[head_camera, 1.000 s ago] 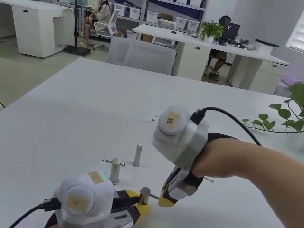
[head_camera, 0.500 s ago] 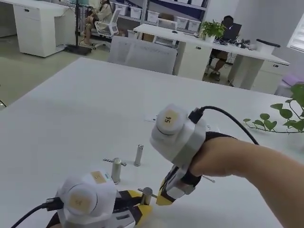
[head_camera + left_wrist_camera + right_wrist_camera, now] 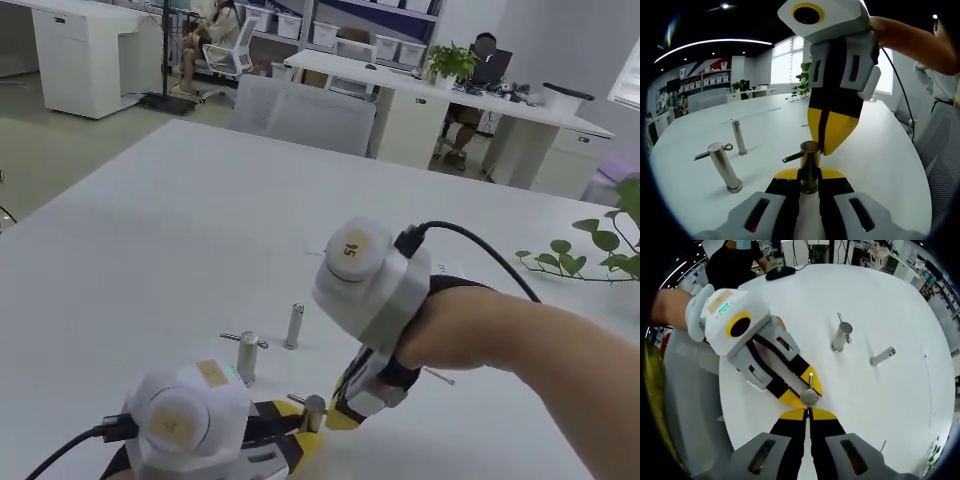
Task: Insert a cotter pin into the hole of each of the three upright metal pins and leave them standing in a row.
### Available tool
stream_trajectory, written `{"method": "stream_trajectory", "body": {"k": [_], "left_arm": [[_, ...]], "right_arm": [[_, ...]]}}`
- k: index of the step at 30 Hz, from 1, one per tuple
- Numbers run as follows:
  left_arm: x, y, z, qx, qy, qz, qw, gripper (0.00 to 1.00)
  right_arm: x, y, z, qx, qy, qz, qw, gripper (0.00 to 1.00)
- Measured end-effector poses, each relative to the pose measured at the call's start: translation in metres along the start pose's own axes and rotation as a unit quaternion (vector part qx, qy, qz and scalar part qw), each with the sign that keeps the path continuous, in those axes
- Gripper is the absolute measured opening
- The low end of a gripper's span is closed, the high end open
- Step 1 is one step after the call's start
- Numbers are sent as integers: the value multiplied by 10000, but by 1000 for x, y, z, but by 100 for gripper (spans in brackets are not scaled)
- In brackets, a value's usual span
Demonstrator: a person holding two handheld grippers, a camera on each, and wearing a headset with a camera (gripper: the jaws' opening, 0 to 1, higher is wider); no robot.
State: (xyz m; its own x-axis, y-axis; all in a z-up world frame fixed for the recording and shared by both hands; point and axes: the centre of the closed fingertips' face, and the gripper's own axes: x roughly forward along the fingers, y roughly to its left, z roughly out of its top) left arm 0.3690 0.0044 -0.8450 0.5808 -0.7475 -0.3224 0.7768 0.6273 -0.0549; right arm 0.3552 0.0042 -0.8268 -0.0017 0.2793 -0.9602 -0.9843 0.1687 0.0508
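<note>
Three metal pins stand in a row on the white table [image 3: 150,230]. The far pin [image 3: 294,326] is bare. The middle pin [image 3: 247,357] has a cotter pin through it, its loop [image 3: 727,146] showing. My left gripper [image 3: 305,432] is shut on the near pin [image 3: 809,167], low on its shaft. My right gripper [image 3: 808,413] is shut on a cotter pin [image 3: 791,157] that passes through the near pin's hole, its tip sticking out the other side. The right gripper's yellow tips [image 3: 831,142] touch the pin's top.
A loose cotter pin [image 3: 437,377] lies on the table right of the right hand. A green plant [image 3: 590,250] reaches in at the right edge. Grey chairs [image 3: 300,115] stand at the table's far side, with desks and a seated person beyond.
The cotter pin's tip has come out on the left side of the near pin. The right gripper has edged closer to that pin. The left gripper still holds it.
</note>
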Motion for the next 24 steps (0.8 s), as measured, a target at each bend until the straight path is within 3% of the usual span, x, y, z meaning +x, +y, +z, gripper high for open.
{"method": "stream_trajectory", "body": {"k": [24], "left_arm": [[1, -1, 1, 8, 22, -4, 10000, 11]], "right_arm": [[-1, 0, 2, -132, -56, -31, 9999, 3]]}}
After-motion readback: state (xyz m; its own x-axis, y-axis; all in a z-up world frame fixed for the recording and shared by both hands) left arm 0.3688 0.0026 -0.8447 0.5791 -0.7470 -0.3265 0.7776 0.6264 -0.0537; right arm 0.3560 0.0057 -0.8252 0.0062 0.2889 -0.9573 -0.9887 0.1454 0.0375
